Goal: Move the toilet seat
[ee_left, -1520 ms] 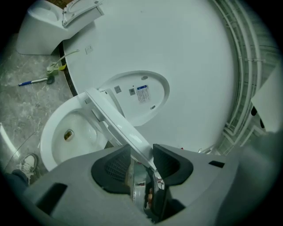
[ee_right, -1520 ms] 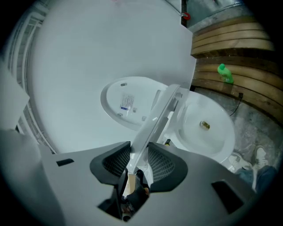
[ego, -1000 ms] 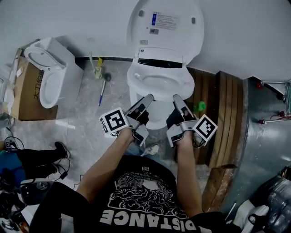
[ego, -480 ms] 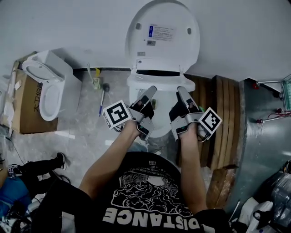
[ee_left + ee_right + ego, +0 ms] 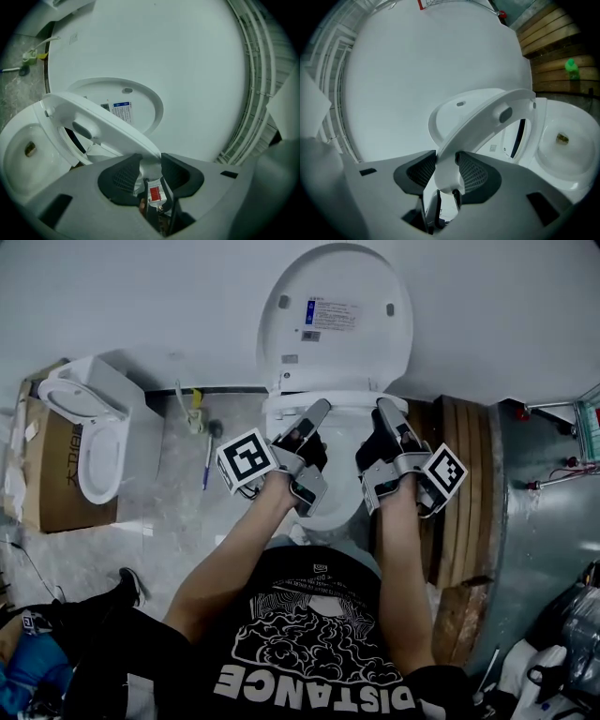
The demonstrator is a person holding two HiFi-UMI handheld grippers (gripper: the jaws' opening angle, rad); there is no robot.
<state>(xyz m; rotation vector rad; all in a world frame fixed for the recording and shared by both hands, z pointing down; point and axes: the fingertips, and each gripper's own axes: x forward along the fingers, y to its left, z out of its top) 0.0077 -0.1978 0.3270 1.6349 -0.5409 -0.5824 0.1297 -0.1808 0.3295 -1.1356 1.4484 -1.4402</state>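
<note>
The white toilet seat (image 5: 105,123) (image 5: 487,117) is tilted up off the bowl (image 5: 21,147), hinged at the back. Behind it the lid (image 5: 337,315) stands upright against the wall. In the head view both grippers reach over the bowl, one on each side of the ring. My left gripper (image 5: 150,166) (image 5: 319,411) has the seat's edge between its pads, jaws closing on it. My right gripper (image 5: 446,171) (image 5: 386,409) pinches the opposite edge, its jaws easing slightly wider while the pads still touch the seat.
A second toilet (image 5: 89,423) on a cardboard box stands at the left. A brush and pen (image 5: 208,442) lie on the floor beside the bowl. Wooden planks (image 5: 464,474) lie to the right, with a green object (image 5: 571,68) on them. A person (image 5: 37,662) sits at lower left.
Both grippers have moved from the bowl's front toward the wall, and the seat has swung up with them.
</note>
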